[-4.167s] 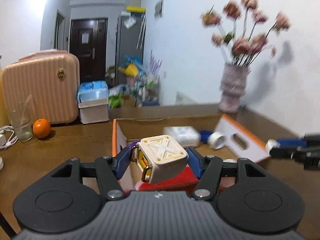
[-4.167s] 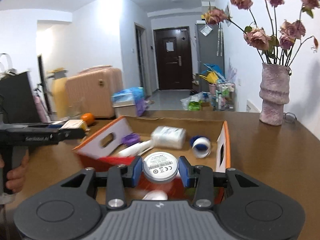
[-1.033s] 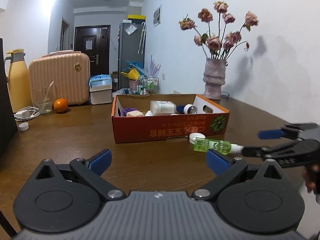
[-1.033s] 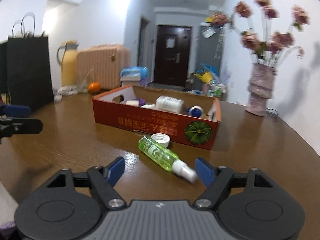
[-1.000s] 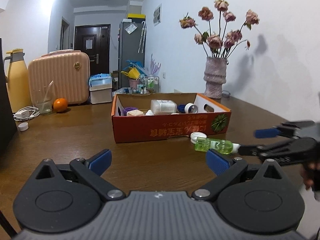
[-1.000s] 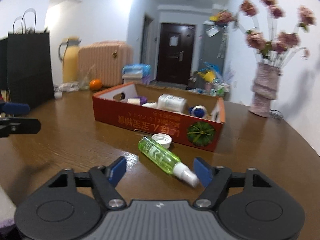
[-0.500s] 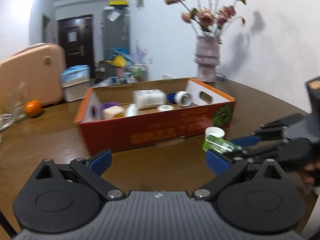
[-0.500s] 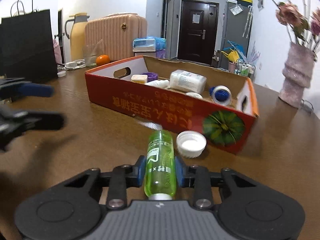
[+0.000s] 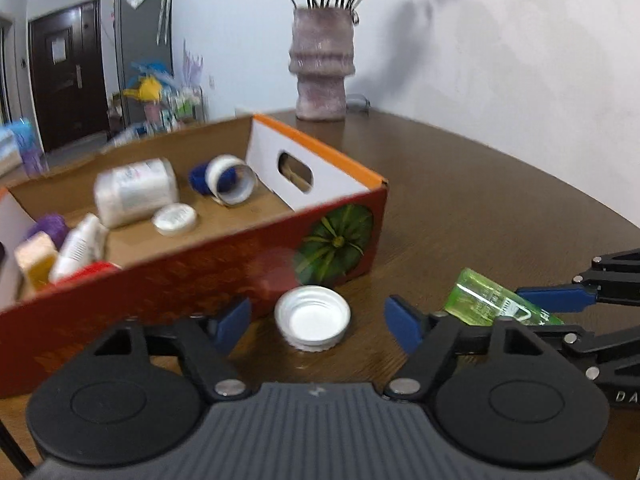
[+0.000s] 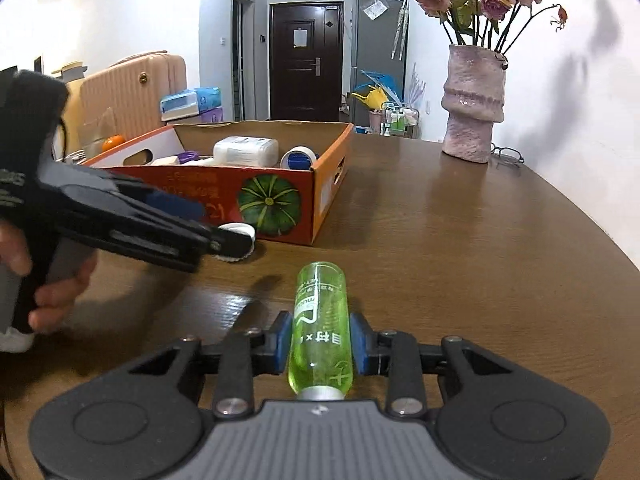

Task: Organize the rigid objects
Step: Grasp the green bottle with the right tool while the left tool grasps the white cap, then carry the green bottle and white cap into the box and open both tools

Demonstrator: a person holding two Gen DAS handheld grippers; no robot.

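Right tongs [image 10: 320,344] are clamping the green bottle [image 10: 322,320] just above the table [image 10: 460,240], ready for boxing; left tongs [image 9: 318,320] are spreading wide around the white cap [image 9: 313,317] beside the box's [image 9: 180,280] front corner.

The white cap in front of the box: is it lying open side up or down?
Open side up. The white cap shows its hollow inside and rim, resting on the table between the open left claw fingers.

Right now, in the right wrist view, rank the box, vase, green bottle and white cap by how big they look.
1. Box
2. Vase
3. Green bottle, though it is nearest the camera, so vase versus bottle is unsure
4. White cap, partly hidden
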